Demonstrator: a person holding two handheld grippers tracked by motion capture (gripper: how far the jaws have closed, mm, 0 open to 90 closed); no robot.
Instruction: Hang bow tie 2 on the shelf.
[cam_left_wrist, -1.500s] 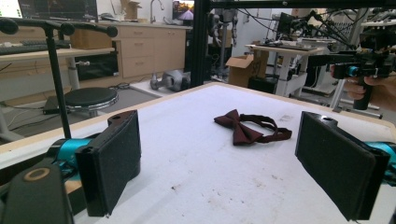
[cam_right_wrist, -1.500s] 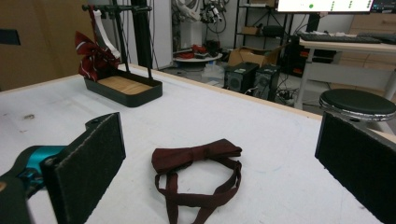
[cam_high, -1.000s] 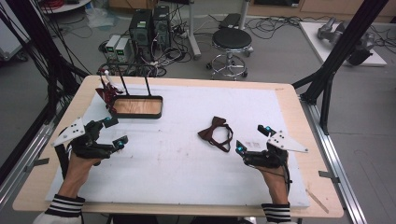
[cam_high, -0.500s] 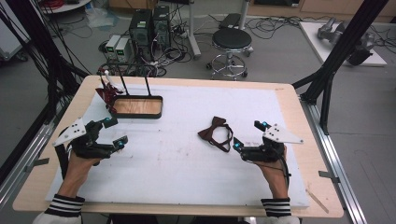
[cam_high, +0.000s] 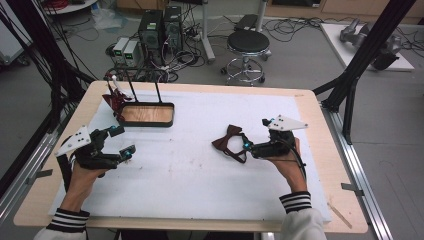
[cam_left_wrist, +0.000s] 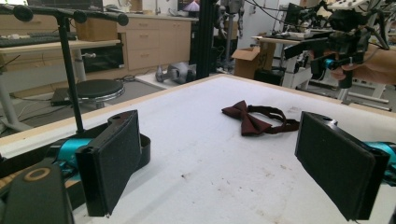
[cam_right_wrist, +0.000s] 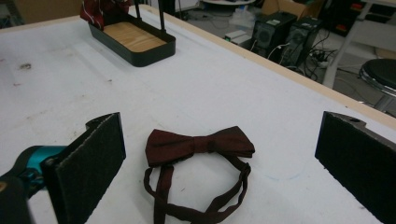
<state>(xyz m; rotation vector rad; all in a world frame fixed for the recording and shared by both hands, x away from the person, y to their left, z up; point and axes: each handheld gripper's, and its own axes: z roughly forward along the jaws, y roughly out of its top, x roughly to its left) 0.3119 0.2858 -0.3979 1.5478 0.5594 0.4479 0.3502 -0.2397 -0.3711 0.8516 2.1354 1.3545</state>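
Both tongs, left and right, gape wide, empty; bow tie unlabelled.

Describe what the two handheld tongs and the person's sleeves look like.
Both tongs are black with teal accents. The left tongs and right tongs each carry a pale grey three-cornered plate on top, and a black cable trails back from each. Their jaws are flat, black, rectangular pads with a rough, felt-like face. The person's sleeves end in cuffs striped black and white.

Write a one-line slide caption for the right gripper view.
Right gripper open, its jaws either side of a dark red bow tie lying flat on the white table cover.
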